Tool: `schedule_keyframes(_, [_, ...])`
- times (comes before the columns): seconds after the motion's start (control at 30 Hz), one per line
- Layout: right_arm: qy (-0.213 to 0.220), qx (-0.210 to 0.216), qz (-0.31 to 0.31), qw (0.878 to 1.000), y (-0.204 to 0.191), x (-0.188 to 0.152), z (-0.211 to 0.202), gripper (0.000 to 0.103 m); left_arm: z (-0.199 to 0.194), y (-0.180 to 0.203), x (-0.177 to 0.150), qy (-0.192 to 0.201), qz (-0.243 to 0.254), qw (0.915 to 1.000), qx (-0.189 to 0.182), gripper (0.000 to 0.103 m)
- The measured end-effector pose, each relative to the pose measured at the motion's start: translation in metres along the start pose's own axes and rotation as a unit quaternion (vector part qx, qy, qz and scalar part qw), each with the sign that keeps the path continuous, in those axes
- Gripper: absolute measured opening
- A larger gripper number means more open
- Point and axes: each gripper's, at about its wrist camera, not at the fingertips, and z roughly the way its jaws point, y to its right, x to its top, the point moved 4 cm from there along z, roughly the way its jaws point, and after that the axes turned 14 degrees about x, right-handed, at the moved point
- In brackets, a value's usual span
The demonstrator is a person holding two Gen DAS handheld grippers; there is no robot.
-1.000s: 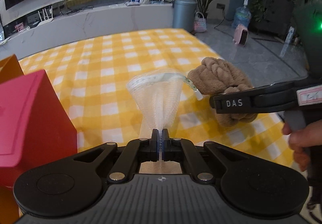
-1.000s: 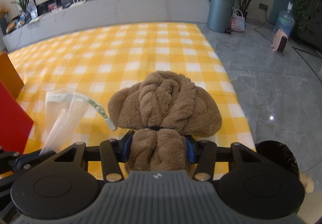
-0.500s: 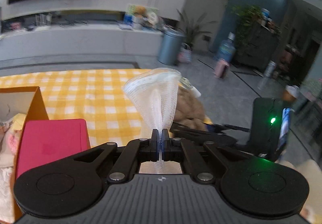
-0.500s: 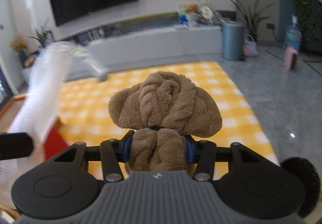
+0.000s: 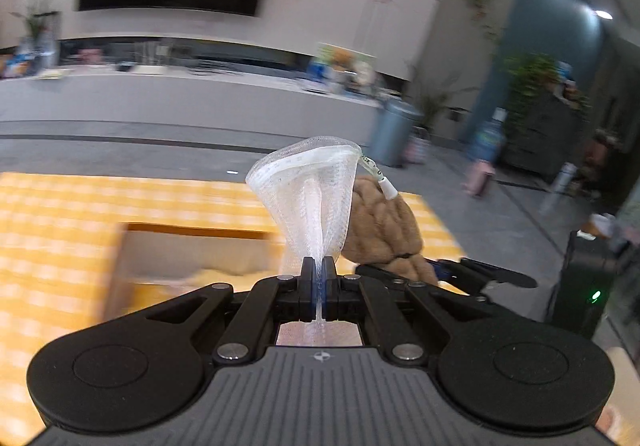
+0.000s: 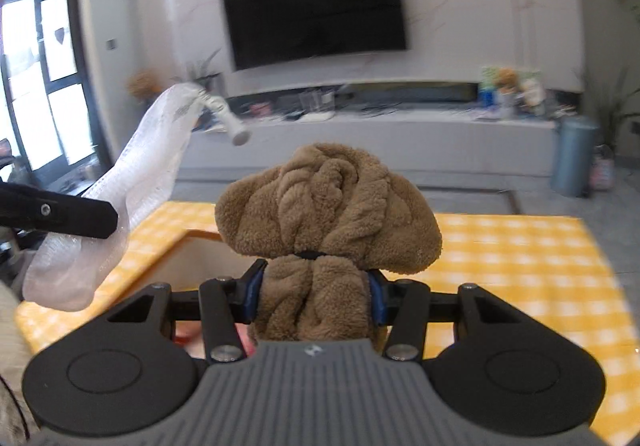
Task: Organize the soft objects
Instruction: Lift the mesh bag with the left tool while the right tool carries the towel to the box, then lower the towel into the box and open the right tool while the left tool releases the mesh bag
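Note:
My left gripper [image 5: 319, 266] is shut on a white mesh pouch [image 5: 312, 185] with a drawstring toggle [image 5: 387, 187], held up in the air. My right gripper [image 6: 314, 278] is shut on a bunched brown plush cloth [image 6: 328, 201], its blue pads [image 6: 251, 288] pressed into the fabric. Both are raised above an open cardboard box [image 5: 192, 246] on the yellow checked cloth [image 6: 520, 266]. In the left wrist view the brown cloth [image 5: 384, 226] and the right gripper [image 5: 440, 272] sit just right of the pouch. In the right wrist view the pouch [image 6: 132, 185] hangs at the left from a left finger [image 6: 60, 213].
The open box [image 6: 200, 258] lies below and ahead of both grippers, with pale soft items dimly seen inside. A grey floor, a long white counter [image 6: 400, 133], a wall television [image 6: 316, 1] and a grey bin [image 6: 574, 153] lie beyond the cloth.
Both grippers have risen and swung left with their loads, from over the checked cloth to above the open box. The red lid has dropped out of sight. Both grips are unchanged.

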Motion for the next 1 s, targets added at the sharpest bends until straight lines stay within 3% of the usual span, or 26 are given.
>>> schedule_keyframes(0.17, [-0.053, 0.039, -0.003, 0.998, -0.047, 0.000, 0.066, 0.050, -0.009, -0.062, -0.019, -0.002, -0.053, 0.9973, 0.051, 0.002])
schedule_keyframes(0.27, [-0.100, 0.013, -0.020, 0.995, -0.060, -0.009, 0.105, 0.050, -0.002, -0.086, -0.031, -0.019, -0.083, 0.9954, 0.045, 0.002])
schedule_keyframes(0.4, [-0.153, -0.037, -0.061, 0.986, -0.066, -0.021, 0.151, 0.050, 0.010, -0.106, -0.051, -0.029, -0.067, 0.9971, 0.018, 0.002])
schedule_keyframes(0.57, [-0.192, -0.054, -0.023, 0.980, -0.056, -0.038, 0.192, 0.051, 0.019, -0.128, -0.065, -0.033, -0.040, 0.9979, 0.039, 0.002])
schedule_keyframes(0.63, [-0.184, -0.059, 0.008, 0.981, -0.049, -0.042, 0.200, 0.056, 0.015, -0.134, -0.062, -0.020, -0.037, 0.9977, 0.053, 0.002])
schedule_keyframes(0.67, [-0.180, -0.057, 0.025, 0.982, -0.047, -0.044, 0.203, 0.066, 0.013, -0.136, -0.061, -0.020, -0.043, 0.9975, 0.052, 0.002])
schedule_keyframes(0.7, [-0.188, -0.056, 0.036, 0.980, -0.046, -0.046, 0.206, 0.075, 0.013, -0.138, -0.061, -0.021, -0.048, 0.9975, 0.047, 0.002])
schedule_keyframes(0.77, [-0.215, -0.047, 0.028, 0.975, -0.055, -0.050, 0.211, 0.080, 0.015, -0.139, -0.062, -0.026, -0.049, 0.9975, 0.043, 0.002])
schedule_keyframes(0.87, [-0.213, -0.045, -0.022, 0.976, -0.072, -0.049, 0.198, 0.081, 0.016, -0.142, -0.067, -0.027, -0.026, 0.9981, 0.049, 0.002])
schedule_keyframes(0.97, [-0.177, -0.047, -0.063, 0.981, -0.086, -0.039, 0.173, 0.080, 0.020, -0.139, -0.069, -0.036, -0.018, 0.9982, 0.045, 0.002])
schedule_keyframes(1.0, [-0.165, -0.051, -0.073, 0.982, -0.087, -0.036, 0.166, 0.070, 0.022, -0.139, -0.070, -0.039, -0.016, 0.9983, 0.040, 0.002])
